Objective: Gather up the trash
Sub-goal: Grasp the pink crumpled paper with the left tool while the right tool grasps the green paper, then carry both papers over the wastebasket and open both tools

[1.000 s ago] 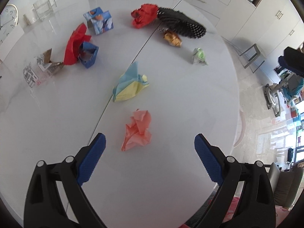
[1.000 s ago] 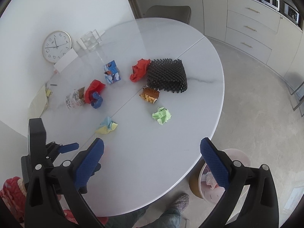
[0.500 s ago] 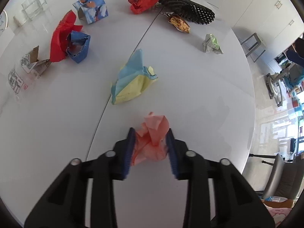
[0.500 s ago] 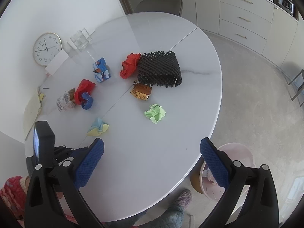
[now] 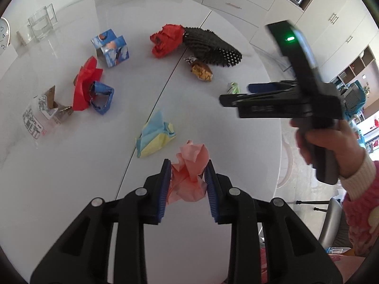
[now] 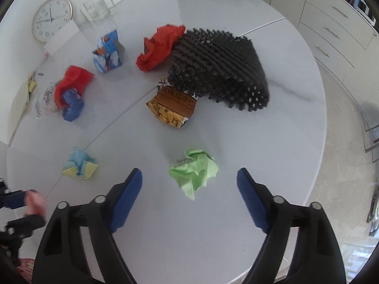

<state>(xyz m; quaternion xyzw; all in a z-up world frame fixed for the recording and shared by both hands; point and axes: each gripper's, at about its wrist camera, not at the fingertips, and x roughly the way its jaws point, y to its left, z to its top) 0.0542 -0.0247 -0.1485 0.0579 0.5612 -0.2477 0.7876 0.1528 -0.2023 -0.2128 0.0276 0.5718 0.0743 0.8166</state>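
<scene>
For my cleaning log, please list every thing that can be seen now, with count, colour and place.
pink paper ball: 1, pink, between the left jaws, pads pressing it
green paper ball: 1, green, on the table between the right jaws, untouched
blue-yellow paper wad: 1, beyond the pink ball
snack packet: 1, brown and yellow, mid table
black mesh mat: 1, behind the packet
red paper wad: 1, against the mat
printed carton: 1, blue
red and blue wad: 1
clock: 1, white, against the wall
glass container: 1, clear
table: 1, white
left gripper: jaws closing on the pink ball
right gripper: jaws closing, not yet touching
hand: 1, holding the right gripper
</scene>
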